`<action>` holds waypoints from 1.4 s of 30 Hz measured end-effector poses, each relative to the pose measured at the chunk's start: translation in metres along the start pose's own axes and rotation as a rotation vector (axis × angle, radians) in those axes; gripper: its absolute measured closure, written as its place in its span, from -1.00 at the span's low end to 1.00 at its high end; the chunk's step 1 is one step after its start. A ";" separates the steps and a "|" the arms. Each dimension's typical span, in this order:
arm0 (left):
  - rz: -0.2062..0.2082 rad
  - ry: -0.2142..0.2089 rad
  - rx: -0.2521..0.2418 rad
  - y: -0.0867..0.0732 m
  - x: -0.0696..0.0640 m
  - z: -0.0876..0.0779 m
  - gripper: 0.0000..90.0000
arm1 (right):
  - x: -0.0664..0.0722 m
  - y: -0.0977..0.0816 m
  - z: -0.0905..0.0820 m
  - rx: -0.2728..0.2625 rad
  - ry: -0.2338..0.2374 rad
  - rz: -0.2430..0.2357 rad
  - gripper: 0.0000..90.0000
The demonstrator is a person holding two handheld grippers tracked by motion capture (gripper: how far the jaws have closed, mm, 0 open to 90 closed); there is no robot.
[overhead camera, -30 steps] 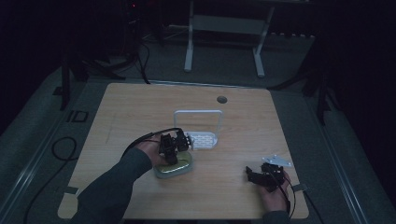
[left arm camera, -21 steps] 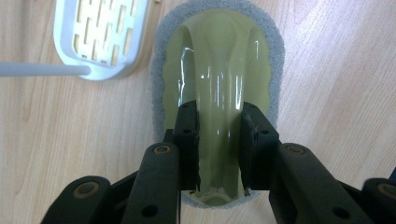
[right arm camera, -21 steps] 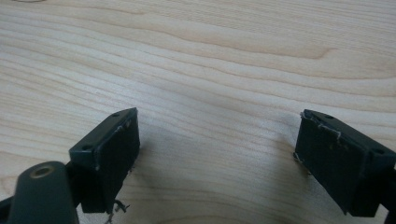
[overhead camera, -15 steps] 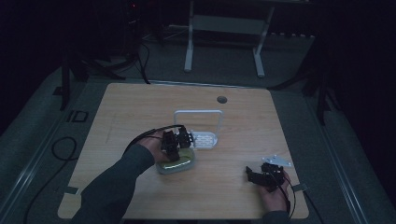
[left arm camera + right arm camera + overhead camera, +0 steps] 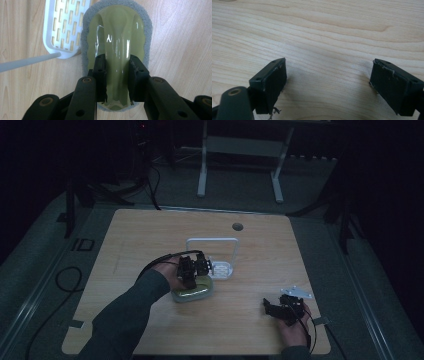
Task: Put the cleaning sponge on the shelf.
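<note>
A scrubber with a glossy olive-green handle (image 5: 117,37) on a grey sponge pad (image 5: 147,30) lies flat on the wooden table (image 5: 150,235). My left gripper (image 5: 117,62) is shut on that handle, one black pad on each side. In the high view the left gripper (image 5: 192,270) stands over the scrubber (image 5: 194,294) near the table's middle. A white slotted tray (image 5: 63,27) touches the pad's far-left edge. My right gripper (image 5: 328,75) rests open over bare wood, nothing between its pads, at the front right of the table (image 5: 274,308).
The white tray (image 5: 221,269) has a tall upright loop handle (image 5: 211,240). A round cable hole (image 5: 237,226) sits in the table's far side. Cables trail off the left edge. A white stand frame (image 5: 240,145) is on the floor beyond the table.
The left gripper with the scrubber has slid a little away from the person, closer to the white tray. The right gripper has stayed still.
</note>
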State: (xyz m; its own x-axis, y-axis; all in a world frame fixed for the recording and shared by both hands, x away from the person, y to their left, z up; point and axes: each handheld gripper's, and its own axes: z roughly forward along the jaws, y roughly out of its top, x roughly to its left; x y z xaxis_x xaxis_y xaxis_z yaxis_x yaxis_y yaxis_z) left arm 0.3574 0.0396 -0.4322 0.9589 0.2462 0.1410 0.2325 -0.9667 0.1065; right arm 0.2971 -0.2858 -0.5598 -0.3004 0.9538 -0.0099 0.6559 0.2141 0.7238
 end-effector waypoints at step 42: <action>0.087 0.054 -0.049 0.023 0.015 -0.001 0.59 | 0.000 0.000 0.000 0.000 0.001 0.001 -0.70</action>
State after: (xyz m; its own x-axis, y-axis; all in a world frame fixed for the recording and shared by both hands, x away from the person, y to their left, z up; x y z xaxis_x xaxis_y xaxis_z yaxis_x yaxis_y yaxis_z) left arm 0.3774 0.0211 -0.4269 0.9647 0.1657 0.2048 0.1389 -0.9805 0.1391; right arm 0.2970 -0.2856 -0.5598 -0.3006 0.9537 -0.0083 0.6563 0.2131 0.7238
